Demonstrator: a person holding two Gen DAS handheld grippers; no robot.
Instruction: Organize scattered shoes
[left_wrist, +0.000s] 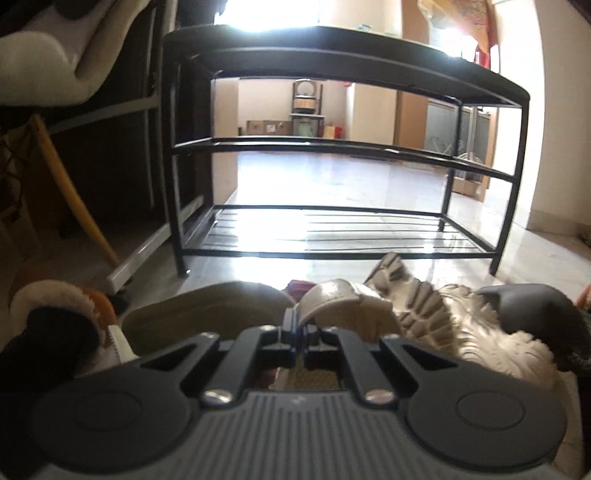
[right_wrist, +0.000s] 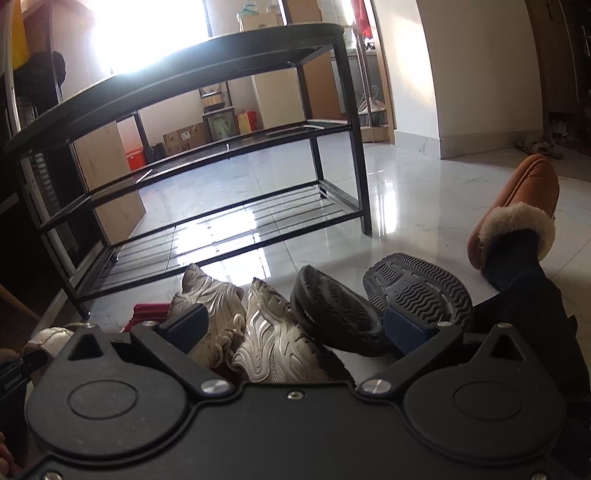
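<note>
Left tool (left_wrist: 297, 325) is gripping a beige shoe (left_wrist: 343, 306) in front of the empty shoe rack (left_wrist: 347, 147).

The left tool is pointing a little downward toward the rack, its two fingers pressed together on the beige tongue-like flap of the shoe, near the middle of the left wrist view. The shoe is lying tilted, its long axis running away to the right, with the ribbed sole turned up on that side. Beside it a fluffy dark slipper (left_wrist: 517, 325) is resting on the floor (left_wrist: 369, 177). The right tool (right_wrist: 299, 325) is hanging with its fingers spread wide and grasping nothing, above two silver sneakers (right_wrist: 258, 332) and two upturned black soles (right_wrist: 413, 291); an orange slipper (right_wrist: 524, 206) is on a person's foot at the right.
</note>
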